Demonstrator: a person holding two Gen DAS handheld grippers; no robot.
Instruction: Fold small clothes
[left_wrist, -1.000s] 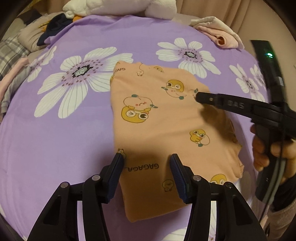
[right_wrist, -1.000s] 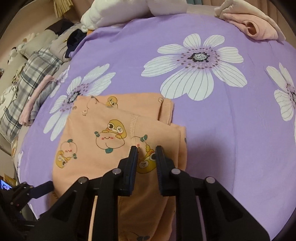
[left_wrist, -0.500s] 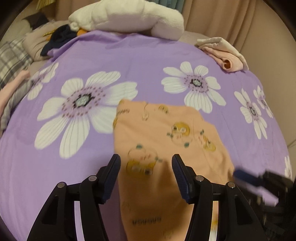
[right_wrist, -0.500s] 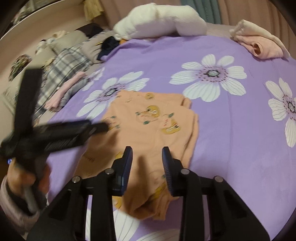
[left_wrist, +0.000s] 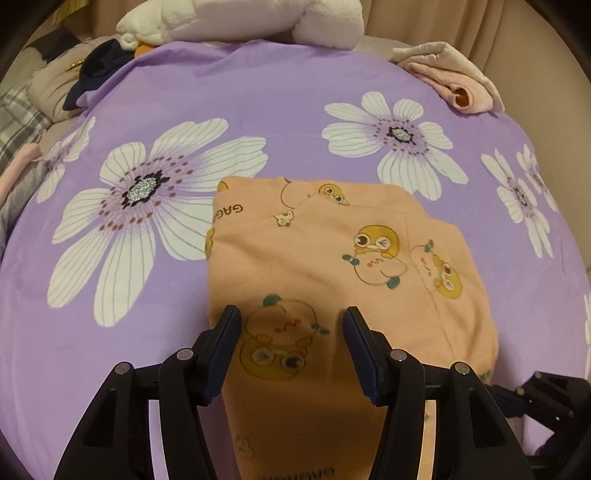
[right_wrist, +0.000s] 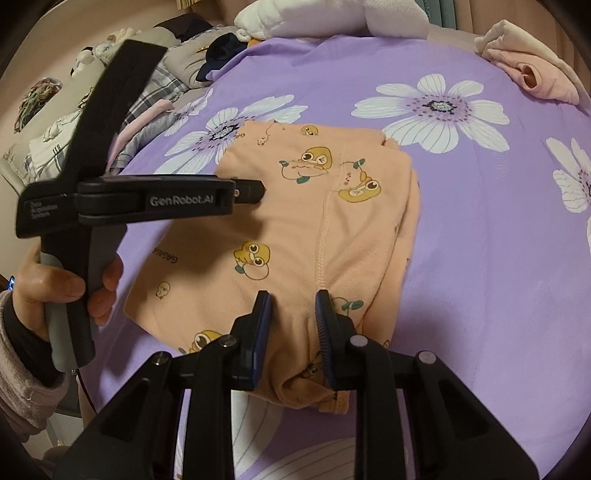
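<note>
Over peach garment (left_wrist: 317, 258): L tongs (left_wrist: 291, 325) spread, empty; R tongs (right_wrist: 291, 310) closing, fabric between.

Peach cartoon-duck garment (left_wrist: 332, 258), folded, flat on purple floral sheet (left_wrist: 258, 92)

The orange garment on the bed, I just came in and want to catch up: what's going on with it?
A person is folding a small orange garment printed with cartoon ducks on a purple flowered bedspread, using a hand-held gripper in each hand. The garment lies partly folded. The left gripper hovers open over its near part. The right gripper is over the near edge, its jaws closing with a ridge of cloth between them, not yet visibly pinched. A folded pink garment sits at the far corner.
</note>
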